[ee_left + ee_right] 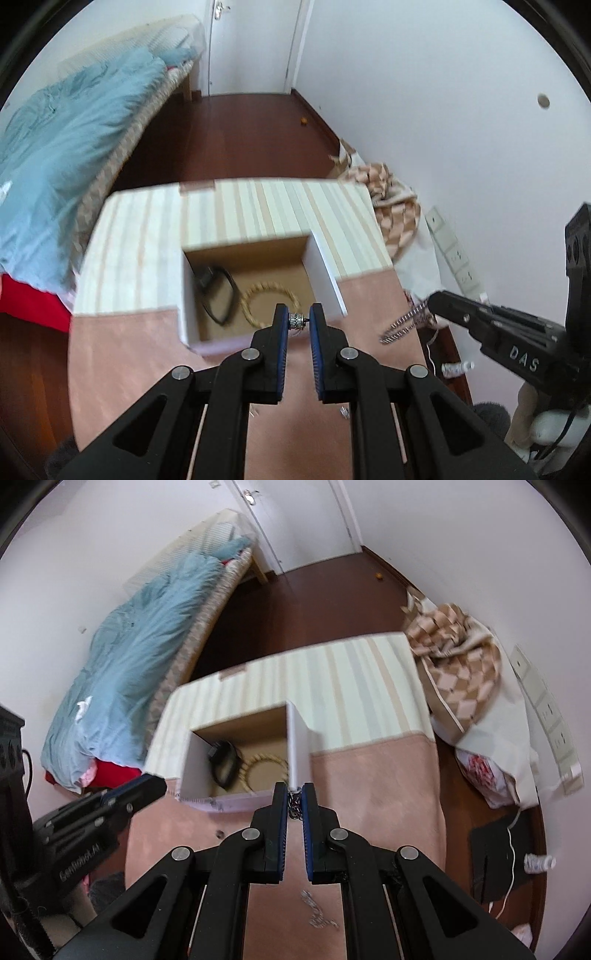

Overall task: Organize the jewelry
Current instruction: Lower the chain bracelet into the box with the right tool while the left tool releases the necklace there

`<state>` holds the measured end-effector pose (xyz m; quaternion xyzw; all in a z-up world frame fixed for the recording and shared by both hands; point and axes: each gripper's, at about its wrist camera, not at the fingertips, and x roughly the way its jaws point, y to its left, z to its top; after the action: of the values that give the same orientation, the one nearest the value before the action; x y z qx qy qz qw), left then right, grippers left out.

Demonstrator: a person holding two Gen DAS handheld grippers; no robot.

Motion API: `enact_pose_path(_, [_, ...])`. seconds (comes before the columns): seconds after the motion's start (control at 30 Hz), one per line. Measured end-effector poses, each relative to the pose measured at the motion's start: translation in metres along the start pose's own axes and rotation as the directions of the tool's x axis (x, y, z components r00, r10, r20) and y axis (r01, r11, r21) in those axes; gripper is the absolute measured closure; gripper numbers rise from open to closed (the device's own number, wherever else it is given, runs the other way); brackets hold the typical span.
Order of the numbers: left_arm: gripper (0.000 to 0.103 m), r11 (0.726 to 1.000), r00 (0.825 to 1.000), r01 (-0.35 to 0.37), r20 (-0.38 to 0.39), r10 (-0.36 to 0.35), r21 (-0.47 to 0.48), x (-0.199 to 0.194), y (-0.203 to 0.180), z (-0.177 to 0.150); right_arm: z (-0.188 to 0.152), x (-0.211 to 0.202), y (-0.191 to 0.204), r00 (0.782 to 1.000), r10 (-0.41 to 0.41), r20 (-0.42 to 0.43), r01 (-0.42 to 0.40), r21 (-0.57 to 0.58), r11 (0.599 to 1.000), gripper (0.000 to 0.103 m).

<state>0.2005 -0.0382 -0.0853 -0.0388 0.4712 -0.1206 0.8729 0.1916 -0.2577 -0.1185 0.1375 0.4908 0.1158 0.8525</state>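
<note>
Firmly pinched between the blue pads of the left gripper (299,322): a small silver ring (297,320), set crosswise at the very tips, jaws narrowed onto it. Hangs just short of the near wall of the open box (192,295), above the pink table top (122,354). Ahead of those tips, down in the box: a pale beaded bracelet (267,302) lying flat in a loop, and left of it a black cord item (216,291), details too blurred to read.

Off to the right of the left tongs, the right gripper (430,303) seen side-on, with a silver chain (402,325) dangling from its tip toward the table. Same grip from its own camera: right gripper (294,801) nearly closed, chain links (294,805) clamped between the pads, close to the box's right wall (295,746). Below and behind those fingers, another silvery chain piece (317,912) lying loose on the pink surface.

Farther out: striped cloth (351,672) beyond the box, bed with a blue duvet (140,657) to the left, checkered blanket (461,657) to the right, dark wood floor (240,136) and a white door (251,44) beyond.
</note>
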Motion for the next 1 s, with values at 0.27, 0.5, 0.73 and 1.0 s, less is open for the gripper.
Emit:
enact_pose_path(0.27, [0.094, 0.999, 0.999, -0.028, 0.034, 0.029, -0.024, -0.001, 0.033, 0.045, 0.043, 0.019, 0.034, 0.999, 0.039, -0.002, -0.039, -0.038, 0.999, 0.095])
enact_pose_path(0.5, [0.094, 0.998, 0.998, -0.035, -0.05, 0.033, -0.059, 0.038, 0.063, 0.057, 0.063, 0.071, 0.051, 0.995, 0.033, -0.089, -0.039, -0.067, 0.997, 0.095])
enact_pose_path(0.73, [0.094, 0.993, 0.989, -0.063, -0.138, 0.049, -0.095, 0.076, 0.086, 0.05, 0.079, 0.118, 0.058, 0.99, -0.045, -0.133, 0.03, -0.112, 0.993, 0.095])
enact_pose_path(1.0, [0.086, 0.97, 0.967, -0.183, -0.205, 0.149, -0.159, 0.091, 0.109, 0.043, 0.084, 0.163, 0.061, 0.97, -0.061, -0.237, 0.031, -0.125, 0.992, 0.094])
